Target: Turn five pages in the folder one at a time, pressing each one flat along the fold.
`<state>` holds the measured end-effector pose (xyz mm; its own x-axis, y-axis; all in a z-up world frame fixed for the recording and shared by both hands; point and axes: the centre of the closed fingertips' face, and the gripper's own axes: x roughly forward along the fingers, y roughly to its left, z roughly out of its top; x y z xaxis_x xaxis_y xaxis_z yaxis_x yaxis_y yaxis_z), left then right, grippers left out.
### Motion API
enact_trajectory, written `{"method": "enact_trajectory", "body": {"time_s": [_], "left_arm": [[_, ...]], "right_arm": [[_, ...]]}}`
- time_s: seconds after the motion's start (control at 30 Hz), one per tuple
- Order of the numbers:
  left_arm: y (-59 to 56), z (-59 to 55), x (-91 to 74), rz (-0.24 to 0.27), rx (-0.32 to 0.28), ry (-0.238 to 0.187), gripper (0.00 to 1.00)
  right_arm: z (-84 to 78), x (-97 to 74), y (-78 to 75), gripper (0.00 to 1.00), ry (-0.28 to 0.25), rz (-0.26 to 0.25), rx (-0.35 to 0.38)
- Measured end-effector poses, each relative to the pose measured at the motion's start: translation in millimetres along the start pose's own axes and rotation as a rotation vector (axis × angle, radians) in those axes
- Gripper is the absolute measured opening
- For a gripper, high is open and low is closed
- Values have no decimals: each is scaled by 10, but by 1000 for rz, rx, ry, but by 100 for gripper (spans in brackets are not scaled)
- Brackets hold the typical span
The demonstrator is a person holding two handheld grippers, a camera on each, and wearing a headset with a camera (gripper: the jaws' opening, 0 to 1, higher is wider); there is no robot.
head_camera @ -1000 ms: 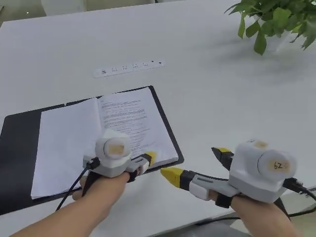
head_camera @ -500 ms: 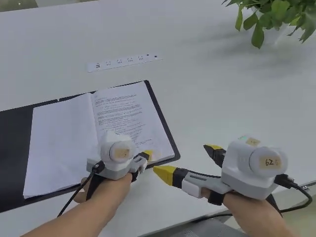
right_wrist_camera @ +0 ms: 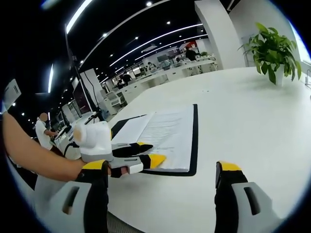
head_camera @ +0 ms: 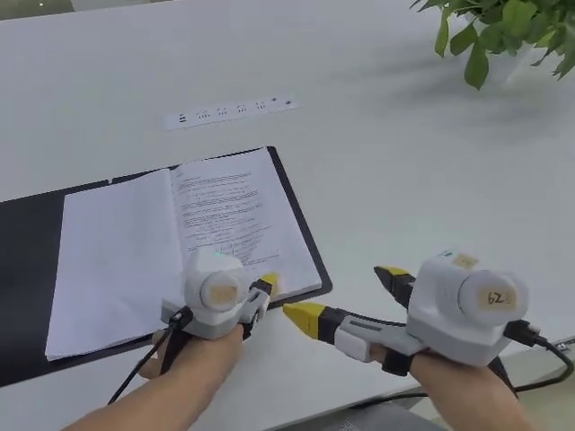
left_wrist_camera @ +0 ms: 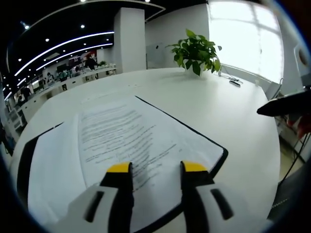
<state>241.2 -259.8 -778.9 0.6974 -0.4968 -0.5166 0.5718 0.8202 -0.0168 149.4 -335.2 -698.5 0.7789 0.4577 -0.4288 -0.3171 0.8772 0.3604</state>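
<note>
Head view | folder (head_camera: 25, 260) lies open on tabletop (head_camera: 404, 162), fold running near to far | left claw (head_camera: 267, 289) open at printed page (head_camera: 235, 215) near edge, nearest | right claw (head_camera: 350, 294) open wide, beside folder, pointing at it

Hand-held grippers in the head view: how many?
2. The left hand-held gripper is at the near right corner of the folder, jaws open over the printed page. The right hand-held gripper is right of it over bare table, jaws open.
</note>
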Motion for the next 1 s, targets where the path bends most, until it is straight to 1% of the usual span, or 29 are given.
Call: {"method": "enact_trajectory", "body": {"time_s": [0.1, 0.17, 0.23, 0.27, 0.37, 0.4, 0.43, 0.47, 0.5, 0.57, 0.6, 0.63, 0.67, 0.73, 0.83, 0.9, 0.93, 1.0], "left_arm": [[25, 1, -3, 2, -7, -6, 34], [41, 17, -4, 7, -2, -14, 27], [40, 12, -3, 7, -6, -10, 26], [47, 12, -3, 9, -12, -13, 23], [107, 24, -4, 26, -15, -12, 14], [165, 11, 2, 49, -25, -5, 9], [171, 18, 5, 35, -11, -5, 7], [146, 14, 11, 31, 9, -2, 7], [145, 13, 8, 32, 2, -2, 7], [160, 13, 6, 33, -32, -6, 4], [175, 5, 3, 40, -66, -5, 3], [194, 4, -5, 41, -61, -5, 1], [174, 5, 17, 33, -74, -7, 1], [177, 1, 16, 35, -62, -9, 1], [174, -2, 19, 30, -59, -12, 1], [173, -2, 22, 30, -64, -14, 1], [170, -3, 29, 29, -60, -15, 1], [169, -2, 30, 28, -58, -15, 1]], "right_arm": [[4, 19, 12, 91, 5, 3, -2], [4, 36, 27, 91, 7, 8, -3], [3, 49, 37, 91, 9, 12, -5], [-1, 58, 38, 90, 12, 13, -7], [-5, 72, 40, 90, 16, 16, -8], [-6, 76, 39, 90, 18, 17, -7], [-7, 82, 37, 90, 18, 18, -6], [-10, 90, 37, 90, 19, 19, -5], [-12, 100, 37, 89, 21, 20, -5], [-21, 135, 41, 89, 27, 25, -7], [-18, 157, 48, 88, 30, 30, -8], [-10, 170, 53, 87, 30, 32, -10], [14, 200, 62, 86, 25, 38, -16], [42, 252, 77, 83, 22, 47, -21], [50, 374, 86, 74, 28, 68, -15], [39, 461, 80, 69, 34, 77, 9], [25, 502, 83, 67, 45, 83, 33], [16, 558, 89, 61, 49, 95, 57]]}}
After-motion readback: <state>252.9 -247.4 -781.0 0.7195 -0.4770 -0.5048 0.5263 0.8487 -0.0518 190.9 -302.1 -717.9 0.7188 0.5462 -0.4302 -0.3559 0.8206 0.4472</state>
